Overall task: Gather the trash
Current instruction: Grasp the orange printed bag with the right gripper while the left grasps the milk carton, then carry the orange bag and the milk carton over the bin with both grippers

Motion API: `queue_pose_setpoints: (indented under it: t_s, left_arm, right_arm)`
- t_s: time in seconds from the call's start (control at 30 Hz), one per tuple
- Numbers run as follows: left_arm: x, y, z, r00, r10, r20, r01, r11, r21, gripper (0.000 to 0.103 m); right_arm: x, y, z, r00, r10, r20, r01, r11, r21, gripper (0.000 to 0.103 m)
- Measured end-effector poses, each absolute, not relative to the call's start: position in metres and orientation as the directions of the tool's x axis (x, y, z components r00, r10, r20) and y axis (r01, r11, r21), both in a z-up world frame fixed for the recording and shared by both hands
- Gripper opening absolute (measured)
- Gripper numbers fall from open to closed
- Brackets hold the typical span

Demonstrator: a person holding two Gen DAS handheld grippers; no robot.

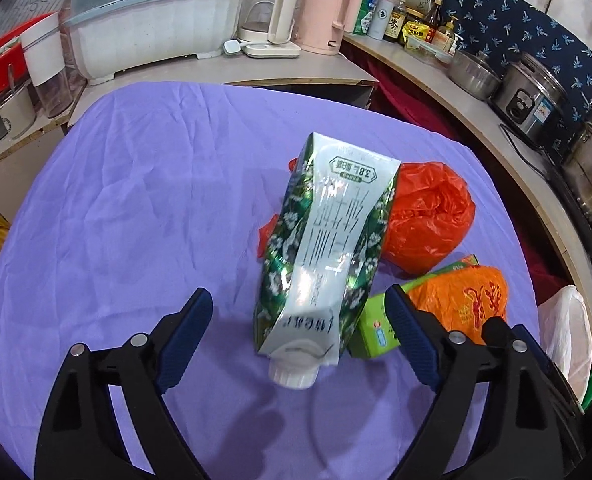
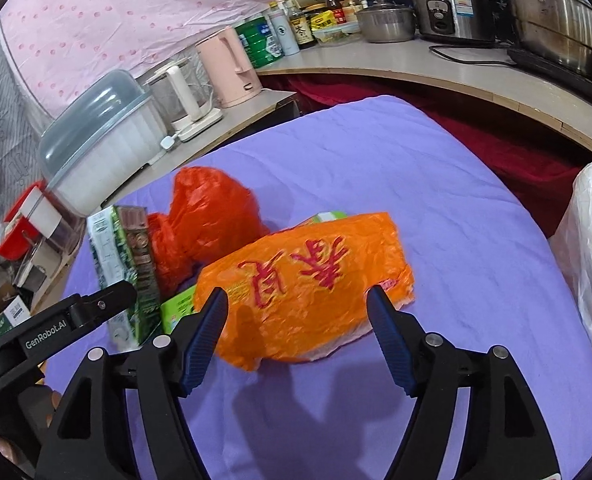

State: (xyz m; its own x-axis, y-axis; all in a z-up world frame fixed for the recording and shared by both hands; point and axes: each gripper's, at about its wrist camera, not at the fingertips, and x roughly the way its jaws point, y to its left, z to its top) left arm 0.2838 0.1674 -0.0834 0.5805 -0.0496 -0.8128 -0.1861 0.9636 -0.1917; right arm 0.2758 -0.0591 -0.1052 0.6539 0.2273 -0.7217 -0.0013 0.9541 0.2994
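milk carton [image 1: 324, 248] lying capped | orange bag [image 2: 308, 284] | left tool [image 1: 298, 312], right tool [image 2: 298, 310] both apart

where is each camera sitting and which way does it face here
Left wrist: mounted on the left gripper, looking forward and down across the purple tablecloth at the green-and-silver milk carton with a white cap; its own open jaws show, with the right gripper at the right edge.
Right wrist: mounted on the right gripper, looking at the crinkled orange plastic bag with red characters; its open jaws and the left gripper show.
Shared: carton, orange bag, crumpled red plastic bag, small green box, pink kettle.
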Motion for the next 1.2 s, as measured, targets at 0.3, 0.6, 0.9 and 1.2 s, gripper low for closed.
queue_pose_setpoints:
  t_s: [0.3,0.6,0.9,1.2]
  left_arm:
    - [0.307,0.157,-0.104,0.545,-0.071,-0.836,-0.17,0.966,-0.193,0.084]
    - [0.304,0.158,-0.111,0.531,-0.112,-0.84,-0.145,0.965,-0.22,0.058]
    - [0.281,0.157,-0.104,0.532,-0.127,-0.837,-0.138,0.962,-0.234,0.057]
    - [0.24,0.15,-0.074,0.568,-0.147,-0.81,-0.113,0.961,-0.254,0.057]
  right_arm:
    - [0.307,-0.089,-0.12,0.645,0.19,-0.74,0.077,0.947,0.311,0.081]
    - [0.313,-0.088,-0.142,0.592,0.297,-0.749,0.048,0.915,0.4,0.07]
    - [0.29,-0.07,-0.124,0.599,0.334,-0.728,-0.043,0.921,0.388,0.022]
    - [0.246,-0.077,-0.088,0.648,0.338,-0.683,-0.056,0.915,0.4,0.021]
